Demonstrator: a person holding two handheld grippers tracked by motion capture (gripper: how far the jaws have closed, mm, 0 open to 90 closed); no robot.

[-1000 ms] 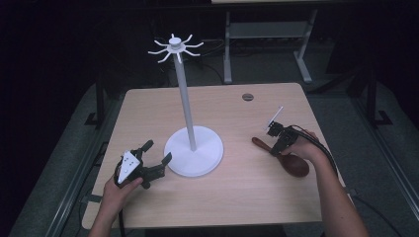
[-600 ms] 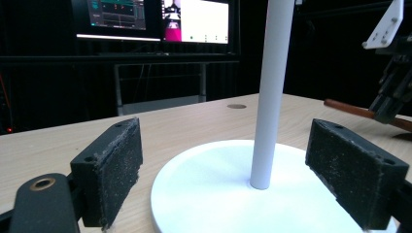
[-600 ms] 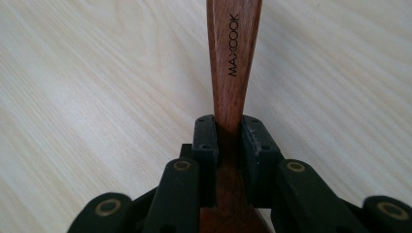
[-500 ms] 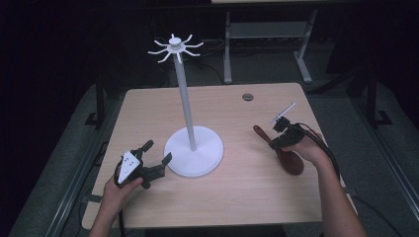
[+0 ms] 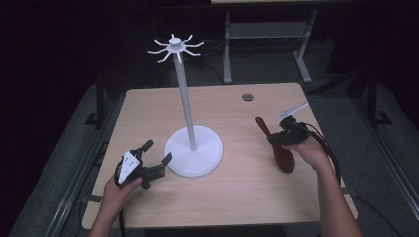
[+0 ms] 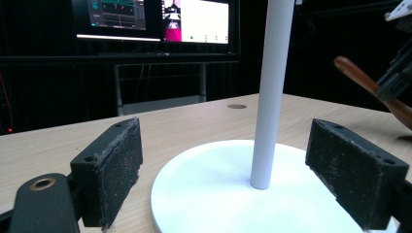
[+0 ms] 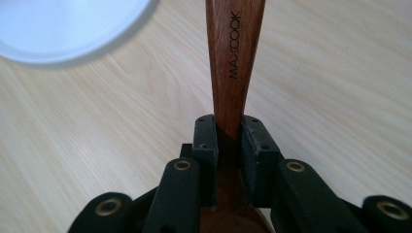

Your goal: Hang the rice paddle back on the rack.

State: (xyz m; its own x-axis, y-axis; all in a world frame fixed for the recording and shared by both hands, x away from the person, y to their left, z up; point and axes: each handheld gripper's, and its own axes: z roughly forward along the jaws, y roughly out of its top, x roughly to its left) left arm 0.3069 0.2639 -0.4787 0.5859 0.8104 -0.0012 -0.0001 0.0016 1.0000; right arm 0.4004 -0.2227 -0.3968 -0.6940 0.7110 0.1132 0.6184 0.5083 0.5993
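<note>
Spoon clamped in right gripper, left gripper spread at stand base

Wooden spoon (image 5: 277,145) is partly covered by the right gripper (image 5: 276,139) in the high view: its handle end pokes up and to the left, its dark bowl shows below the right hand (image 5: 304,148), and the stretch between is hidden by the jaws. In the right gripper view the handle (image 7: 234,63) runs up out of the top edge, so its tip is cut off; the lettering MAXCOOK reads along it. The bowl end sinks out of sight beneath the gripper body. Whether the bowl touches the table (image 5: 237,197) cannot be told.

The right gripper's jaws are clenched on the spoon's handle, one pad on each side, with the handle pointing straight ahead along the jaws. A corner of the stand's round white base (image 7: 63,26) lies on the table beyond, apart from the spoon.

The left gripper (image 5: 154,159), held in the left hand (image 5: 121,185), is spread wide with nothing between its pads. It sits low at the table's near left, just beside the base (image 5: 193,157). In the left gripper view the white pole (image 6: 272,92) rises between the two pads (image 6: 112,167), its hooked top cut off. The high view shows those hooks (image 5: 174,48).
</note>
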